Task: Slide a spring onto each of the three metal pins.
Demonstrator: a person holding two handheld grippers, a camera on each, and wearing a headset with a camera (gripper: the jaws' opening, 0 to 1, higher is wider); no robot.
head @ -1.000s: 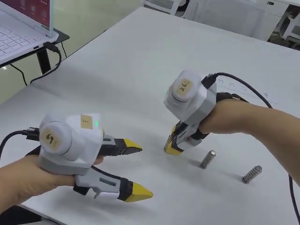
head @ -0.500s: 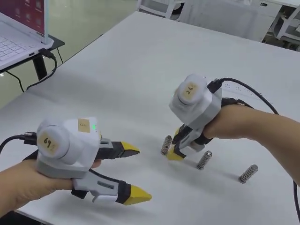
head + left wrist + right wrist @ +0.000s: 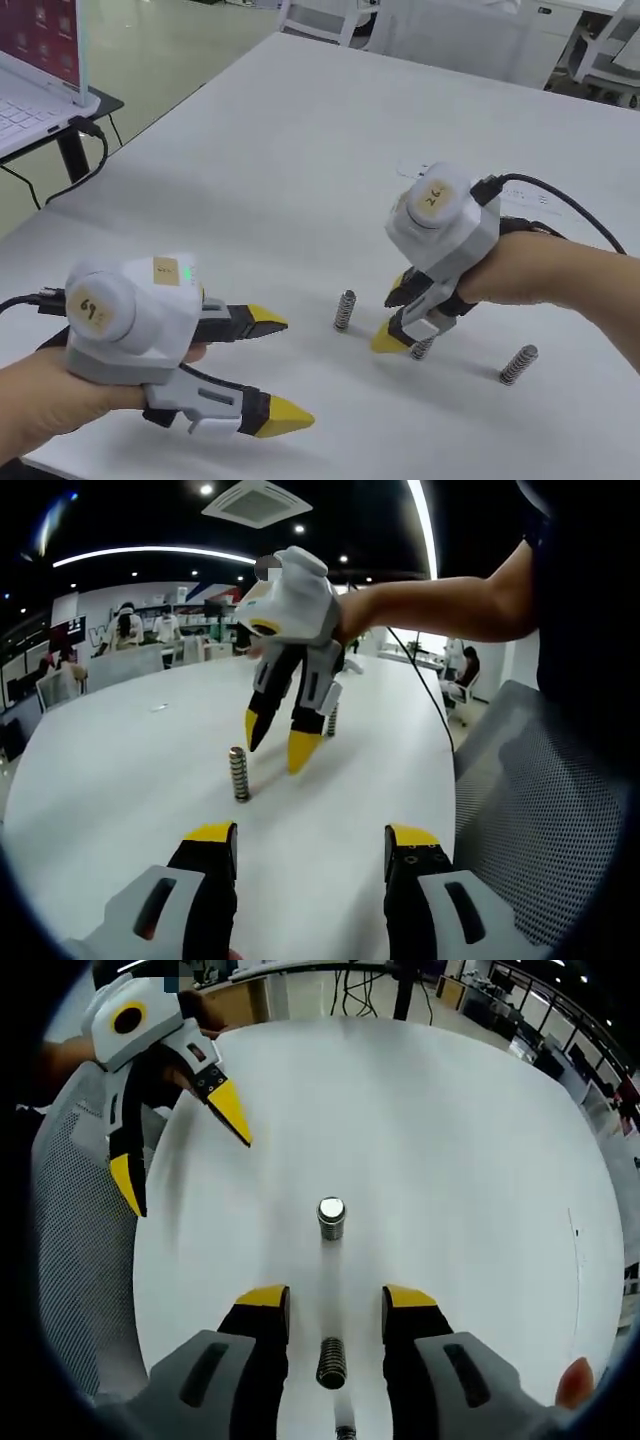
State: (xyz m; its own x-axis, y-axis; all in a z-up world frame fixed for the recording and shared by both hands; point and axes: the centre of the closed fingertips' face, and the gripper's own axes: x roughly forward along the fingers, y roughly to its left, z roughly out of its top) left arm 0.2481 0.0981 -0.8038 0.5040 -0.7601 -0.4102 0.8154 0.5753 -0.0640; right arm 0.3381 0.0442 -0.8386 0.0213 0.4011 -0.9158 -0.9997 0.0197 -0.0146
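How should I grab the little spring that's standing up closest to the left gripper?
Grip the spring around its upper coils, one jaw on each side, coming straight down from above. It stands upright on the table and is thin and round, so a sideways push would probably tip it. The open right gripper looks nearest.

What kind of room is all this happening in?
Probably an open-plan office or lab: a big white table, a laptop on a side stand, a mesh office chair, and people at desks further back.
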